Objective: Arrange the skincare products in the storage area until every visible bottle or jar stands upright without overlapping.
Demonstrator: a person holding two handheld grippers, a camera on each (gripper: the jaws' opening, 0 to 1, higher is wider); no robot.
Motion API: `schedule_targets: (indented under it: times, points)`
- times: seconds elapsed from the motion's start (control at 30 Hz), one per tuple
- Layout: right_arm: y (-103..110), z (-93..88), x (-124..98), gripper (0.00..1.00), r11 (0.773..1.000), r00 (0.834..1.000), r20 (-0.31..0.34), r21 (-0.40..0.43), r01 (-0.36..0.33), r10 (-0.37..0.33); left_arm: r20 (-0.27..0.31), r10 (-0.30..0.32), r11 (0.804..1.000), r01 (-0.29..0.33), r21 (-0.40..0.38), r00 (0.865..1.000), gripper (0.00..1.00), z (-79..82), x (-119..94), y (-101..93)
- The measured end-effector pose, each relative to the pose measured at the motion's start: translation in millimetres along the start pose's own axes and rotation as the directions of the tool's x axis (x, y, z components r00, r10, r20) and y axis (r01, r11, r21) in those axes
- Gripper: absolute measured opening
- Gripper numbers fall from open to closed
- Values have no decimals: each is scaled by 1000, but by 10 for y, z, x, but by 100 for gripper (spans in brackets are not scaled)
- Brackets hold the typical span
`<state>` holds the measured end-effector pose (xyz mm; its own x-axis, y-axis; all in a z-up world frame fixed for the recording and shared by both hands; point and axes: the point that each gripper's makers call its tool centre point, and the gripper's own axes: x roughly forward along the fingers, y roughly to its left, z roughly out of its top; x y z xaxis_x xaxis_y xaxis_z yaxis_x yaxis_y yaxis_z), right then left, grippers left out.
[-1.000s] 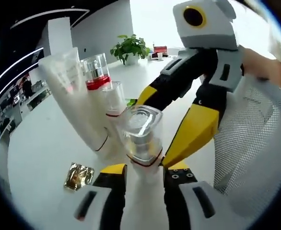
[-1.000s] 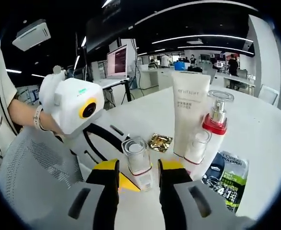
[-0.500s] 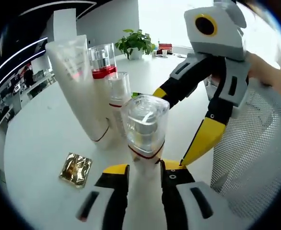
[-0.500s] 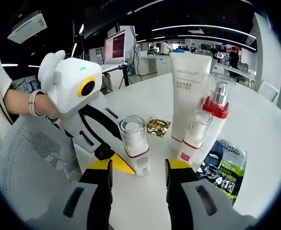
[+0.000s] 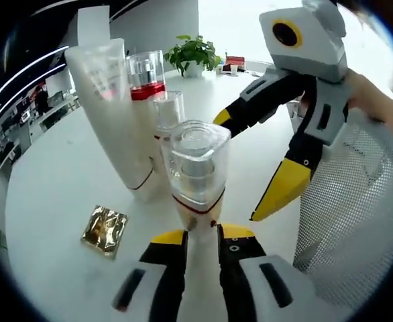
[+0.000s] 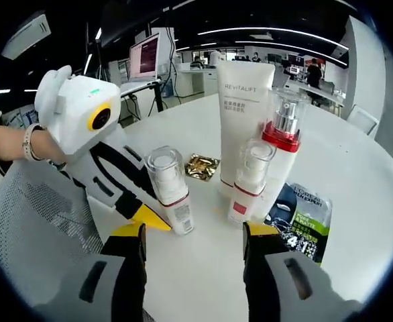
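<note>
I see a big round white desk (image 6: 357, 168). A tall white tube (image 6: 242, 114) stands on it, cap down. Just beside the tube stands a bottle with a red ring (image 6: 282, 144), and in front of those a small bottle with a clear cap (image 6: 245, 181). Another small clear-capped bottle (image 6: 168, 188) stands a little apart from them. A gold packet (image 6: 201, 166) lies flat near the tube. A dark and green packet (image 6: 302, 221) lies flat by the bottles. A potted plant (image 5: 195, 55) sits at the far edge.
</note>
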<state>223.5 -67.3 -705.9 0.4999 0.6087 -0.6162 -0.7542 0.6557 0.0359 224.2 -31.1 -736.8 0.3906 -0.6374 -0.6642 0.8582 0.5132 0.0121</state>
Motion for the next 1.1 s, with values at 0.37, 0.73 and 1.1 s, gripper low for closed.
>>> schedule_targets:
  times: [0.37, 0.73, 1.1]
  points:
    - [-6, 12, -4, 60, 1000, 1000, 0, 3, -1, 1, -33, 34, 999, -34, -6, 999, 15, 0, 22, 87]
    - [-20, -33, 2, 59, 1000, 999, -29, -5, 14, -14, -35, 55, 998, -56, -4, 998, 13, 50, 115, 176]
    - [-32, -11, 2, 59, 1000, 1000, -25, -1, 15, -16, -27, 63, 998, -63, 3, 998, 12, 100, 189, 246]
